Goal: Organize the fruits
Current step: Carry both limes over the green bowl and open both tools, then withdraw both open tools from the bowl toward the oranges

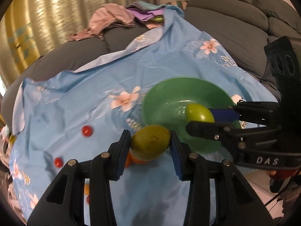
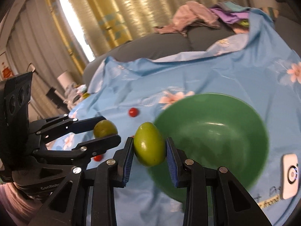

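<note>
My left gripper (image 1: 150,145) is shut on a dull green round fruit (image 1: 150,142), held above the blue flowered cloth (image 1: 75,98) just left of the green bowl (image 1: 165,98). An orange fruit (image 1: 131,161) peeks out under it on the cloth. My right gripper (image 2: 149,147) is shut on a brighter green egg-shaped fruit (image 2: 149,146) at the bowl's (image 2: 216,131) left rim. In the left wrist view that right gripper (image 1: 199,117) reaches over the bowl with its fruit (image 1: 199,112). The right wrist view shows the left gripper (image 2: 107,130) with its fruit (image 2: 104,129) to the left.
Small red fruits (image 1: 87,131) (image 1: 58,162) lie on the cloth at the left; one more (image 2: 133,112) lies beyond the bowl. A white device (image 2: 290,175) rests right of the bowl. Crumpled clothes (image 1: 112,20) sit on the grey sofa (image 1: 235,28) behind. Curtains hang at the back.
</note>
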{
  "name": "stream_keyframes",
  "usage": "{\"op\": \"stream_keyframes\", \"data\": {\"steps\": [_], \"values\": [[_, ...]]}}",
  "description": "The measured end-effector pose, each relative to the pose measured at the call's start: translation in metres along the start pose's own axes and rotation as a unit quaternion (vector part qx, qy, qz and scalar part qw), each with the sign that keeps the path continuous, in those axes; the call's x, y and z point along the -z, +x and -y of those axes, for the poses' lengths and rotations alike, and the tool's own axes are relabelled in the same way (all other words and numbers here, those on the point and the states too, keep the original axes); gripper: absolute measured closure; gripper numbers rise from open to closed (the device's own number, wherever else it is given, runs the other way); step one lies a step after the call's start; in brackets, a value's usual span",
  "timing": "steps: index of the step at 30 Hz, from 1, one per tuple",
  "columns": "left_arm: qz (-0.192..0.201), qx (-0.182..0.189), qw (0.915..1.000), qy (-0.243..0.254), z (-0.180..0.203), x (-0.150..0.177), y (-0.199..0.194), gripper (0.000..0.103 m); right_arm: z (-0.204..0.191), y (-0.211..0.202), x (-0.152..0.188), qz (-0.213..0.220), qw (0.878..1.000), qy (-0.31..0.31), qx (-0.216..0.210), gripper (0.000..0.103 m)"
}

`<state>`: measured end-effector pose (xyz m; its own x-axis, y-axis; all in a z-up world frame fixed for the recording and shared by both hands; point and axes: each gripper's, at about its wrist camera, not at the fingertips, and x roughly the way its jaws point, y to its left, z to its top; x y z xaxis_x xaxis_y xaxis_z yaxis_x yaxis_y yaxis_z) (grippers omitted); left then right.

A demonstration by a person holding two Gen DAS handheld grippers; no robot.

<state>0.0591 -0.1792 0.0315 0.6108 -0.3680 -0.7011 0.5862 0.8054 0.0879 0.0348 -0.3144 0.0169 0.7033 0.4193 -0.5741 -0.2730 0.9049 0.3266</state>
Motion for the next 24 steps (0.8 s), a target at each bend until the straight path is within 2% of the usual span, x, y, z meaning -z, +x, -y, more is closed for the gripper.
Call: {"op": "stream_keyframes", "data": {"steps": [9, 15, 21, 23, 24], "values": [[-0.021, 0.016, 0.9991, 0.033, 0.029, -0.019, 0.044, 0.061, 0.037, -0.008, 0.008, -0.005, 0.997, 0.018, 0.073, 0.068], [-0.046, 0.017, 0.9979, 0.041, 0.036, -0.015, 0.064, 0.06, 0.047, -0.004, 0.014, -0.018, 0.996, 0.02, 0.09, 0.068], [-0.05, 0.008, 0.998, 0.037, 0.035, -0.013, 0.066, 0.06, 0.049, -0.002, 0.018, -0.029, 0.995, 0.025, 0.094, 0.068], [-0.049, 0.001, 0.9982, 0.036, 0.034, -0.013, 0.064, 0.056, 0.049, -0.002, 0.019, -0.032, 0.994, 0.026, 0.098, 0.068], [-0.047, 0.0, 0.9983, 0.034, 0.033, -0.013, 0.063, 0.05, 0.048, -0.002, 0.019, -0.033, 0.994, 0.025, 0.1, 0.068]]}}
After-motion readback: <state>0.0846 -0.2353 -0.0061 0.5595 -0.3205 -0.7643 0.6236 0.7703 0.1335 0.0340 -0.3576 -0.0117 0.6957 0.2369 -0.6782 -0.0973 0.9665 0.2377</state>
